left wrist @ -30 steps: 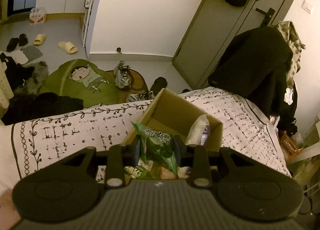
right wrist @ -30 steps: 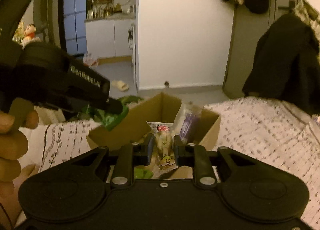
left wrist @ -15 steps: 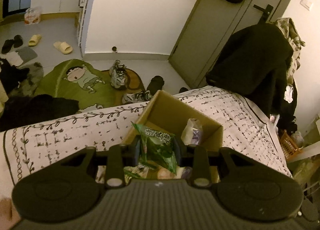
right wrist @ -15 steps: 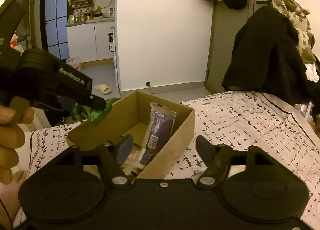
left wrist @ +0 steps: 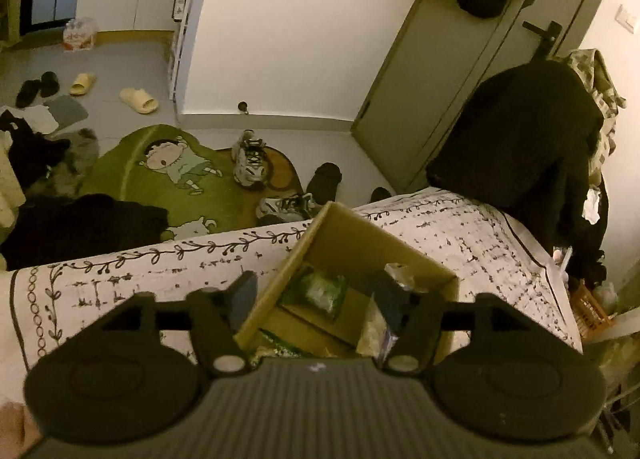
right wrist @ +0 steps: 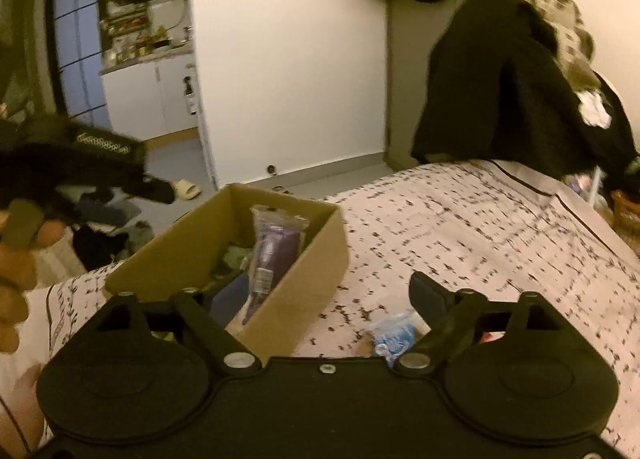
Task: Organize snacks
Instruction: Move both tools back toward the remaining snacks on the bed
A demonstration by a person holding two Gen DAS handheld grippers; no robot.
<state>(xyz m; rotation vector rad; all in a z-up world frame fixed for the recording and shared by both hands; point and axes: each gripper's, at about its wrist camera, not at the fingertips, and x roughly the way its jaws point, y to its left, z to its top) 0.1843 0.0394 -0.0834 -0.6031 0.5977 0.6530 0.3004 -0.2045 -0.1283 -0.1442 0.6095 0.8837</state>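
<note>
- The left gripper [left wrist: 316, 295] hangs over the cardboard box [right wrist: 320, 255]; its jaws are opening, with nothing pinched between them. The white lettering on its side, seen from the right wrist view, is too blurred to read with certainty.
- The box sits on the patterned bedspread [right wrist: 480, 227], near the bed's edge.
- One green snack packet [left wrist: 316, 291] lies on the box floor, below the left gripper; its print is illegible. A second green-printed packet [left wrist: 276, 345] shows at the near wall.
- One purple snack pack [right wrist: 272, 255] leans upright against the box's right wall; it carries a small white label, unreadable.
- One blue-and-clear packet [right wrist: 394, 333] lies on the bedspread outside the box, just beside it.
- The right gripper [right wrist: 320, 295] is released, its jaws widening, straddling the box's right wall and gripping nothing.
</note>
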